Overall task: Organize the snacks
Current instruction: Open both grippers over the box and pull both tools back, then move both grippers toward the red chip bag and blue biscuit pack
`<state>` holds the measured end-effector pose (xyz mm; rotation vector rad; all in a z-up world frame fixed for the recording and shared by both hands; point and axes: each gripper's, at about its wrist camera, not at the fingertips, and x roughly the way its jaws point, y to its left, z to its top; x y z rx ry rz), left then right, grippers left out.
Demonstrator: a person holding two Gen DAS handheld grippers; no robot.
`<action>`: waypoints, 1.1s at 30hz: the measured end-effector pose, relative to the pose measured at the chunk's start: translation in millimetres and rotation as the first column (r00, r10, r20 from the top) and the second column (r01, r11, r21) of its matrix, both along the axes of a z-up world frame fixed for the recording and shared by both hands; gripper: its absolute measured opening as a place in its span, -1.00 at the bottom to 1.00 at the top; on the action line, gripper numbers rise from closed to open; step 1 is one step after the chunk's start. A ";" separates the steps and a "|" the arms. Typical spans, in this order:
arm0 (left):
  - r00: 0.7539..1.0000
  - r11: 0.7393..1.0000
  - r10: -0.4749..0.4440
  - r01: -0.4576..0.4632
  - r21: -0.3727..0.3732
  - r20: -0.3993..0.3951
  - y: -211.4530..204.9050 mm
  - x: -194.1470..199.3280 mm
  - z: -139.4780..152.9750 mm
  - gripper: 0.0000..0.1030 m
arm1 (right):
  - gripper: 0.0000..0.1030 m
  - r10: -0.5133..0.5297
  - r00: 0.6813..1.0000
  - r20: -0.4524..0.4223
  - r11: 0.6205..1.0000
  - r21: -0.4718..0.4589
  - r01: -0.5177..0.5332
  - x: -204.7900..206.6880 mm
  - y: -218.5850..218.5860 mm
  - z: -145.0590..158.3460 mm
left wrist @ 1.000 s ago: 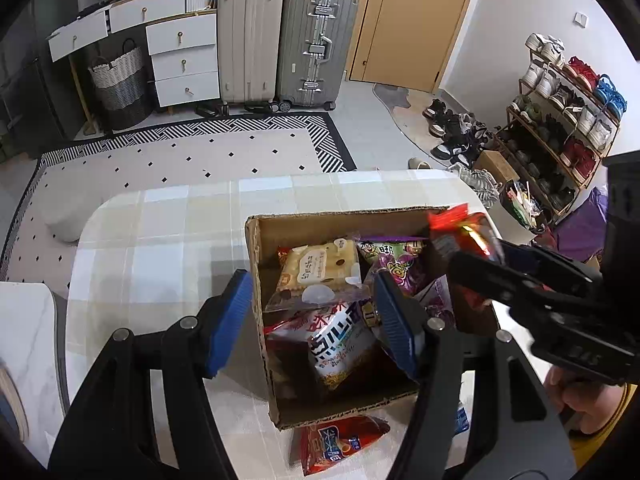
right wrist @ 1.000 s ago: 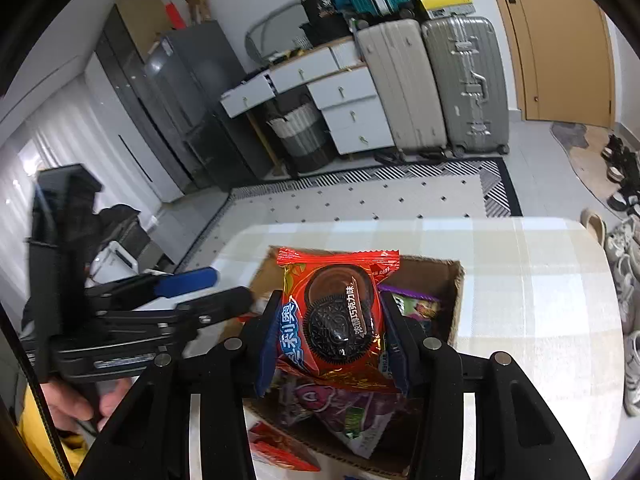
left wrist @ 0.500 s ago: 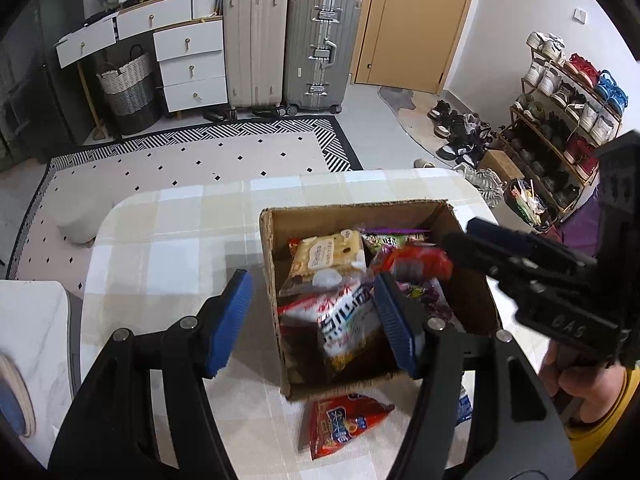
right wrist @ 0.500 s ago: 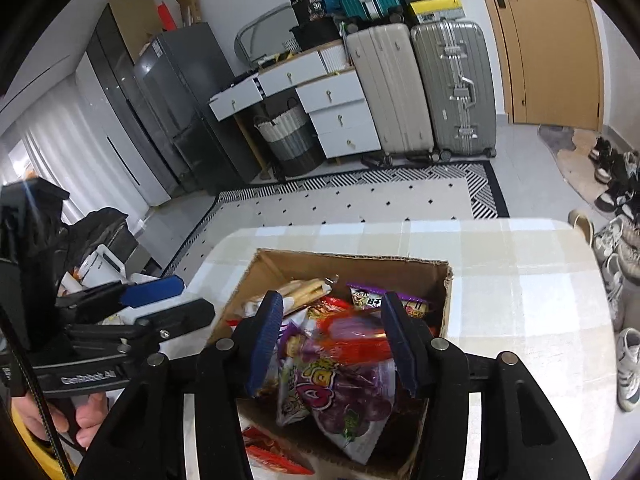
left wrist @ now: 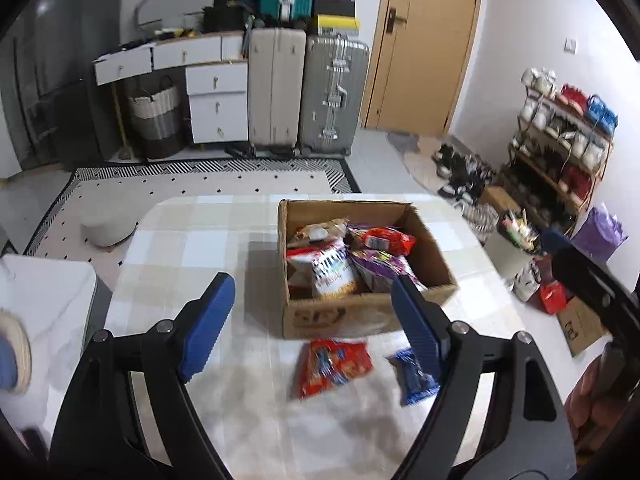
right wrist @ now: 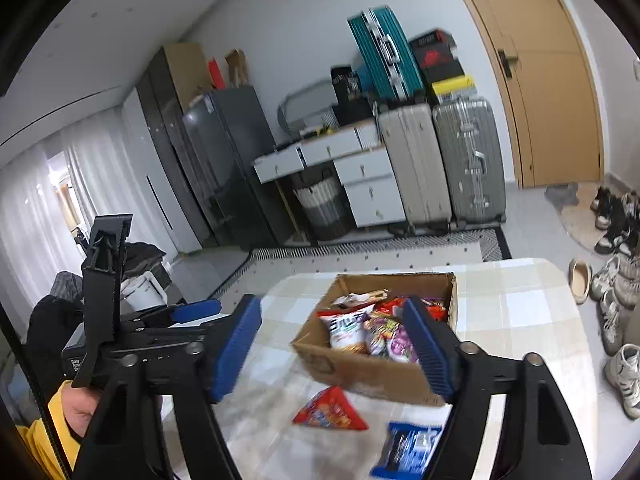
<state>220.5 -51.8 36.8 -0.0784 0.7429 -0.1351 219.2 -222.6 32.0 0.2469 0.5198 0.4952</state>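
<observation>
A cardboard box (left wrist: pixel 360 314) holds several snack packets, with a red cookie packet (left wrist: pixel 386 239) lying on top. The box also shows in the right wrist view (right wrist: pixel 362 374). A red packet (left wrist: pixel 334 364) and a blue packet (left wrist: pixel 414 378) lie on the checked table in front of the box; both show in the right wrist view too, red (right wrist: pixel 330 410) and blue (right wrist: pixel 408 448). My left gripper (left wrist: pixel 310 324) is open and empty, above the table short of the box. My right gripper (right wrist: pixel 334 350) is open and empty, pulled back from the box.
The table (left wrist: pixel 192 248) has a rounded far edge. A white side surface (left wrist: pixel 44 300) stands at the left. Suitcases (left wrist: pixel 304 92), drawers and a door are at the back, a shoe rack (left wrist: pixel 560 148) at the right.
My right gripper opened and let the red cookie packet drop into the box, then drew back. Both grippers pulled away from the box, bringing the blue packet into view.
</observation>
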 end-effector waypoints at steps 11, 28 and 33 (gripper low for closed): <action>0.993 1.000 0.014 -0.012 -0.017 0.120 -2.9 -142.0 13.9 0.62 | 0.98 -0.048 0.992 0.118 0.999 0.010 0.047 -125.2 5.5 1.2; 0.989 1.000 0.021 -0.019 -0.012 0.145 0.9 -226.4 0.1 0.99 | 0.98 -0.083 0.989 0.121 0.997 0.003 0.083 -180.2 5.8 -9.4; 0.991 0.999 0.029 -0.027 -0.017 0.128 4.1 -218.1 -9.8 0.99 | 0.98 -0.089 0.985 0.146 0.995 -0.041 0.095 -184.9 7.8 -13.9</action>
